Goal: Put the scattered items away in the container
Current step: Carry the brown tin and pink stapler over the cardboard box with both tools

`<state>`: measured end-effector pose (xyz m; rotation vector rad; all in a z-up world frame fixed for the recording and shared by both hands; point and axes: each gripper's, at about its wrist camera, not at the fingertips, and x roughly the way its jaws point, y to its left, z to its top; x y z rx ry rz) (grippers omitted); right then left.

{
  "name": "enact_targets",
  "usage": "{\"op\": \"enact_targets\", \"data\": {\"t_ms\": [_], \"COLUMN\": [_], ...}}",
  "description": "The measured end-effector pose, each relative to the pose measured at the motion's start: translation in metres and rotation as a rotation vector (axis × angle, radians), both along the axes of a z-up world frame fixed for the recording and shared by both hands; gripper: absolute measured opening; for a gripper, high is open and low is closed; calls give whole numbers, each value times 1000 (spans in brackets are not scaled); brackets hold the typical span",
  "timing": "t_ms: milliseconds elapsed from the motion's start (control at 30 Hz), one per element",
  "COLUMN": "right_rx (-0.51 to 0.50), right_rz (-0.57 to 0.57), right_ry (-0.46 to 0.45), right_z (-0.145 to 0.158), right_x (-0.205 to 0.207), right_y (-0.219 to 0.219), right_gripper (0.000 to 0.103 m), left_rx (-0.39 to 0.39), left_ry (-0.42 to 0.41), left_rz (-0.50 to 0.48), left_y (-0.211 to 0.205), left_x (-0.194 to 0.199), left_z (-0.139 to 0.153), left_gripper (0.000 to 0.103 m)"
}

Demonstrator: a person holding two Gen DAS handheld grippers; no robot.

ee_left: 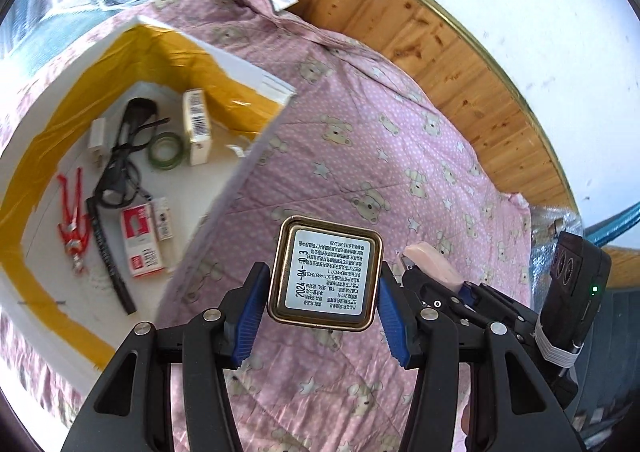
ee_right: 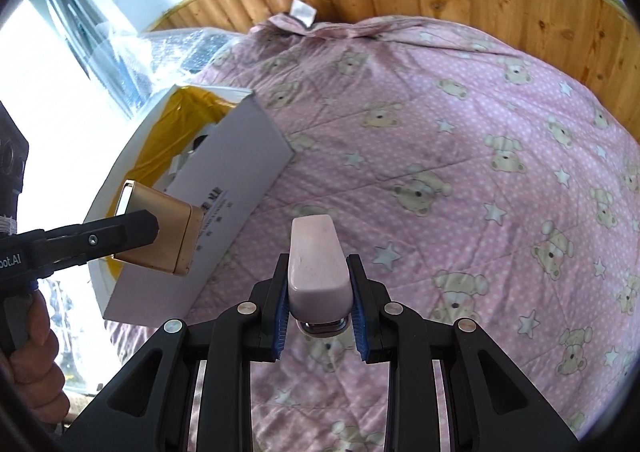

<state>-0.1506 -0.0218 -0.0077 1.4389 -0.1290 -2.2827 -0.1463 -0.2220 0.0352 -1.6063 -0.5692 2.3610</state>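
Now the left gripper (ee_left: 325, 306) pinches a gold tin (ee_left: 325, 273) by its two sides, the printed label facing the camera. To the left of it, a little further ahead, stands the white box (ee_left: 240, 70) lined with yellow tape, holding red pliers (ee_left: 72, 221), a black cable (ee_left: 120, 168) and a green tape roll (ee_left: 167, 151). The right gripper (ee_right: 320, 310) clamps a pale pink stapler (ee_right: 316, 260) above the pink quilt (ee_right: 460, 156); the box is on its left.
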Motion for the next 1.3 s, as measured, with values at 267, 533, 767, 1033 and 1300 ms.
{"op": "enact_targets", "data": {"t_ms": [267, 533, 767, 1033, 1300], "right_rx": [7, 2, -10, -24, -31], "right_rz": [83, 149, 198, 245, 289], "right_ry": [8, 21, 24, 36, 51], "right_z": [7, 16, 22, 31, 38], "right_x": [7, 13, 15, 14, 10], "right_y": [-39, -71, -94, -118, -139], "right_gripper": [28, 28, 28, 28, 28], "left_rx": [34, 52, 51, 52, 49], "left_ry": [7, 8, 8, 12, 15], "left_rz": [81, 150, 191, 252, 312], "left_y": [-41, -74, -94, -120, -146], "left_x": [21, 37, 49, 60, 63], "left_z": [8, 12, 14, 18, 18], "left_gripper": [54, 54, 54, 54, 54]}}
